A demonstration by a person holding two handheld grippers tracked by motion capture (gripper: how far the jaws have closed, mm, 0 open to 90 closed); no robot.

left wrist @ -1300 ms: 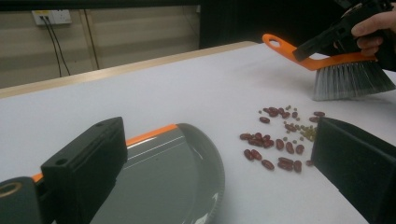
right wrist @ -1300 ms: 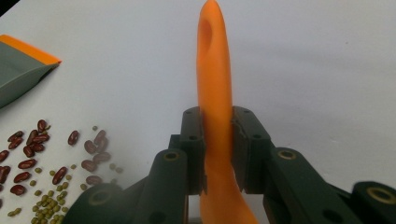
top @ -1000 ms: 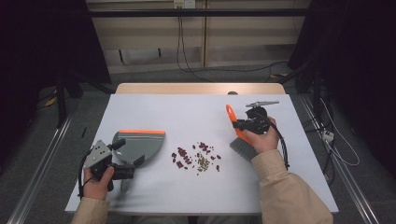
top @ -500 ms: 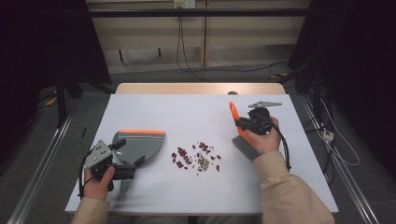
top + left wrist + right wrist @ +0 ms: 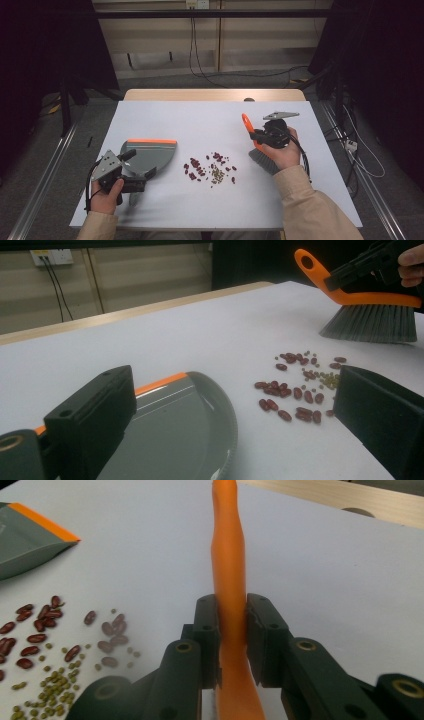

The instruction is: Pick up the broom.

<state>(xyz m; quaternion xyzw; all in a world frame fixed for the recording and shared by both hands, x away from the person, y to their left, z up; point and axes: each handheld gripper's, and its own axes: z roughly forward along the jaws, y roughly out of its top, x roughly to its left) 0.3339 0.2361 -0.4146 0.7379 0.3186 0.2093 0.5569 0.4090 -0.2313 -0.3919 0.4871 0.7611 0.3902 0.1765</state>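
On the white table (image 5: 210,210) a grey dustpan (image 5: 150,156) lies at the near left, framed by the left gripper (image 5: 235,420) with its jaws apart and nothing held. A brush (image 5: 260,152) is clamped by its orange handle in the right gripper (image 5: 232,625) at the right, bristles lifted, so the sweeping step is judged just starting. Next, the brush should be lowered right of the scattered beans (image 5: 210,167) and drawn left toward the dustpan.
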